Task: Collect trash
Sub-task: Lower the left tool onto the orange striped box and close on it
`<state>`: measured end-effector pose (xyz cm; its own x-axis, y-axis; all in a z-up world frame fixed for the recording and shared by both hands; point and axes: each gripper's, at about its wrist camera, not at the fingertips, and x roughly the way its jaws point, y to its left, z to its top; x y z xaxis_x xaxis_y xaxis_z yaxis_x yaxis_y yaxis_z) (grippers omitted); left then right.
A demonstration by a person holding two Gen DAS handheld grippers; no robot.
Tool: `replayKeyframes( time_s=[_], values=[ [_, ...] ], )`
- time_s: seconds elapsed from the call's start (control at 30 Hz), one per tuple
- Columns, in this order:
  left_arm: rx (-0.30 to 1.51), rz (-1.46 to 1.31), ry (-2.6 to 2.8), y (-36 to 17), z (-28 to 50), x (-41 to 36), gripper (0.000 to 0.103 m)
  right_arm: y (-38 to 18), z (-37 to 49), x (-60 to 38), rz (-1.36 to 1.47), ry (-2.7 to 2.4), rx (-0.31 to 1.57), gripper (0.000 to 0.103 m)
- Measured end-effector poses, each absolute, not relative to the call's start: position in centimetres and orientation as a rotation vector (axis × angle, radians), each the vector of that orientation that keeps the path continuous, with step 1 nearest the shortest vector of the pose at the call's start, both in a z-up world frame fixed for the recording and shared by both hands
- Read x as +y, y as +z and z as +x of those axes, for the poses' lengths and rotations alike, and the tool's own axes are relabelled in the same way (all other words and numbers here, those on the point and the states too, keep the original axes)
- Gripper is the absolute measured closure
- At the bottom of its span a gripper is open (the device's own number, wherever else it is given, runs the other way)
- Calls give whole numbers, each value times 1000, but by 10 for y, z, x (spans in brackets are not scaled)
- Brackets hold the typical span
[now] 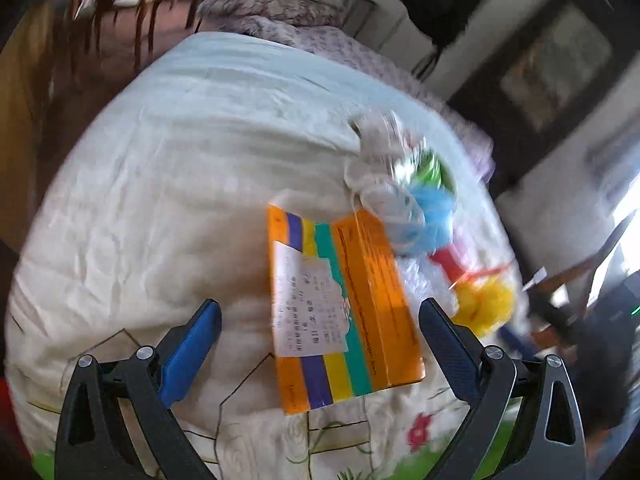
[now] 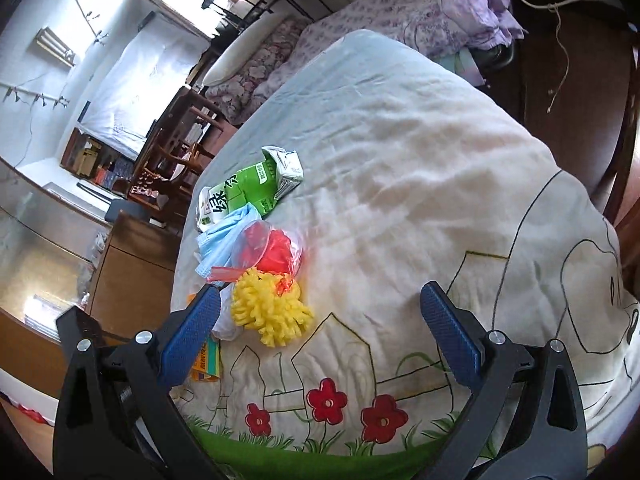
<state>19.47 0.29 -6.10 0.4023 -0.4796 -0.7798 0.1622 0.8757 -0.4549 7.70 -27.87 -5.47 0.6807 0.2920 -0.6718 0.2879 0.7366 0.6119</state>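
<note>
Trash lies in a pile on a bed quilt (image 1: 168, 184). An orange box (image 1: 344, 308) with purple, yellow and green stripes lies flat just ahead of my open, empty left gripper (image 1: 320, 328). Beyond it are a blue face mask (image 1: 430, 210), a red plastic bag (image 1: 446, 260) and a yellow fuzzy ball (image 1: 486, 304). In the right wrist view the yellow ball (image 2: 270, 308), red bag (image 2: 276, 254), blue mask (image 2: 224, 236) and a green carton (image 2: 248, 190) lie ahead-left of my open, empty right gripper (image 2: 320, 316). The box corner (image 2: 206, 364) shows behind its left finger.
The quilt (image 2: 420, 184) has a flower and fence print near its front edge. A purple floral blanket (image 2: 420, 12) lies at the far end. Wooden furniture (image 2: 132, 264) stands to the left of the bed, and a dark floor (image 2: 560, 80) to the right.
</note>
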Motion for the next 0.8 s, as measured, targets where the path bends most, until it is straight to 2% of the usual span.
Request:
replayKeyframes(
  time_s=[0.17, 0.27, 0.5, 0.63, 0.7, 0.8],
  values=[
    [1019, -471, -275, -59, 192, 52, 6, -55, 78, -275, 771, 14, 852, 7],
    [981, -489, -297, -54, 186, 56, 6, -55, 78, -275, 765, 12, 852, 7],
    [920, -44, -414, -38, 177, -30, 6, -54, 80, -275, 758, 2, 853, 7],
    [1005, 130, -326, -63, 197, -56, 6, -54, 80, -275, 762, 3, 854, 7],
    [1048, 32, -270, -69, 210, -37, 6, -54, 80, -275, 766, 4, 853, 7],
    [1015, -307, -246, -60, 215, 27, 6, -54, 80, -276, 776, 11, 849, 7]
  ],
)
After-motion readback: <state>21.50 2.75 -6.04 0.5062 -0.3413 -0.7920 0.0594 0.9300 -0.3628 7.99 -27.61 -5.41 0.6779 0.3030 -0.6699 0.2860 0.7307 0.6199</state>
